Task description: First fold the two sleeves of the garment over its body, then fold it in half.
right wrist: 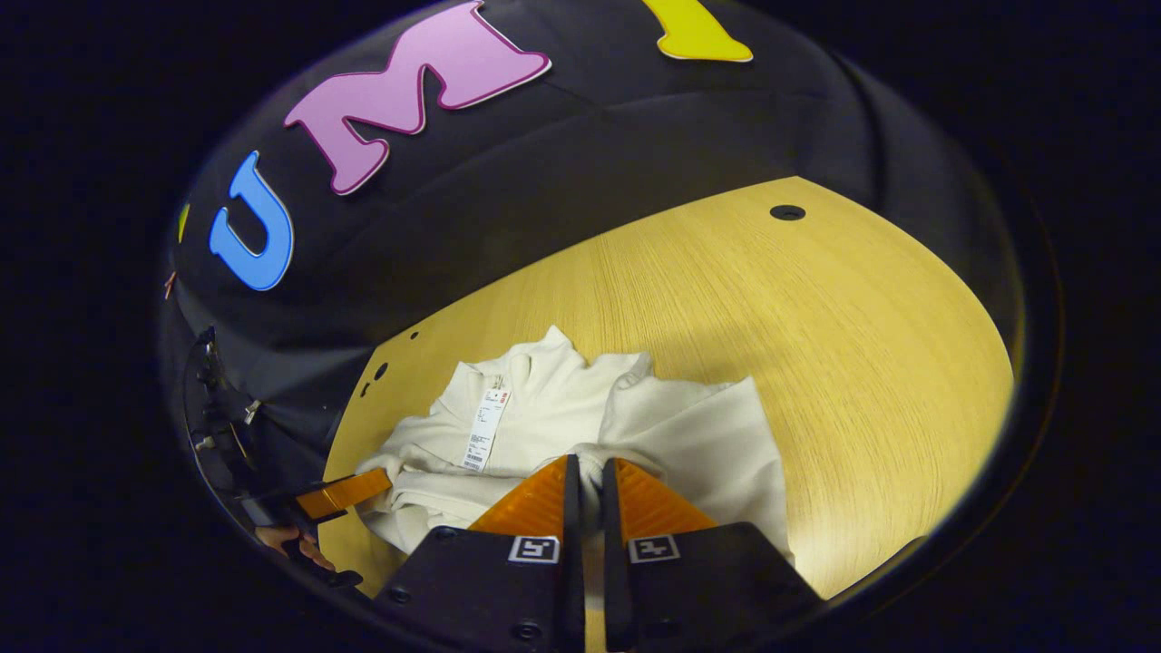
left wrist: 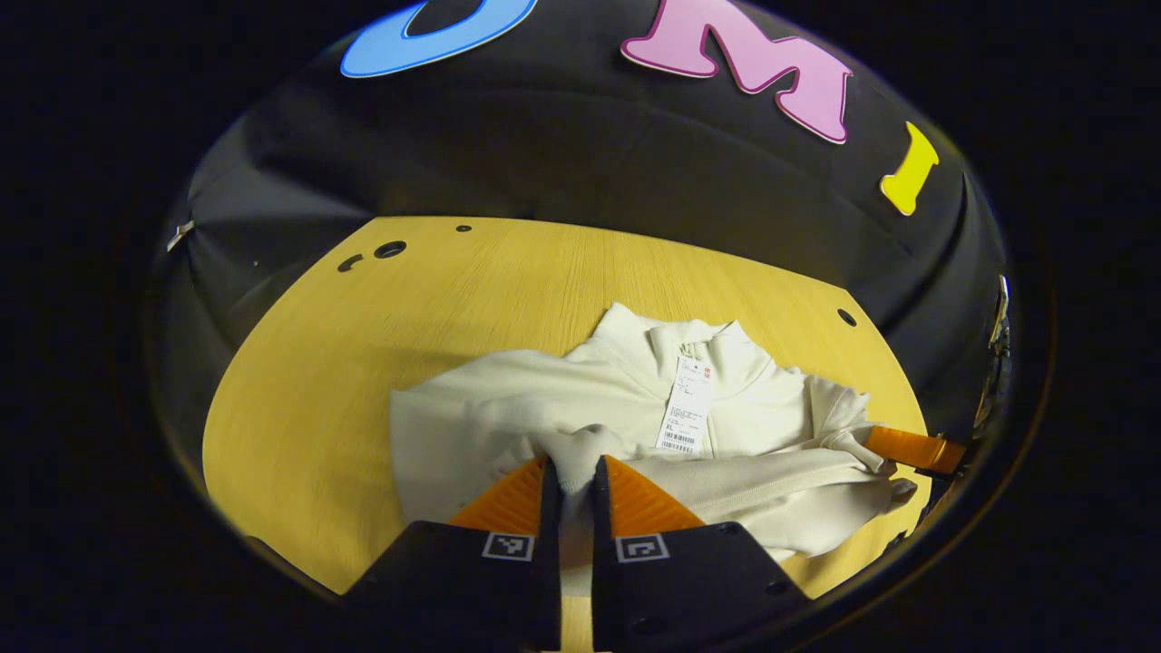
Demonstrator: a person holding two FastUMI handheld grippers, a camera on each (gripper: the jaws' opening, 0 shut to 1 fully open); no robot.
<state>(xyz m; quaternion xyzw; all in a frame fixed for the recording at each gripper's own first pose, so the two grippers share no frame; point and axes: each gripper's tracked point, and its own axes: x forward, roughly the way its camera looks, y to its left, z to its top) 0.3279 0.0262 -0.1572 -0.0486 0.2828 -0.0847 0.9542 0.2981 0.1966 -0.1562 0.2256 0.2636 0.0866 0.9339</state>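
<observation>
Item: cream-white knit garment (left wrist: 580,408) with a high collar and a white paper hang tag (left wrist: 686,405), lying on the yellow wood-grain counter (left wrist: 363,363), collar toward the far side. In the left gripper view it sits right of centre on the counter; in the right gripper view, left of centre.

Condition: both sleeves appear already laid across the body; one lies as a band along the near edge. Judged: sleeve step done, half-fold in hand.

Left gripper (left wrist: 573,476): jaws narrow, both fingers pinching a bunched edge of the garment at its near left part.

Right gripper (right wrist: 590,476): jaws narrow, cloth clamped between the fingers at the near right part. It also shows in the left gripper view at the garment's right edge (left wrist: 912,449).

Next move, as a judgement: lift both held points together and carry the near hem away toward the collar, keeping level so the sleeves stay tucked, then release.
</observation>
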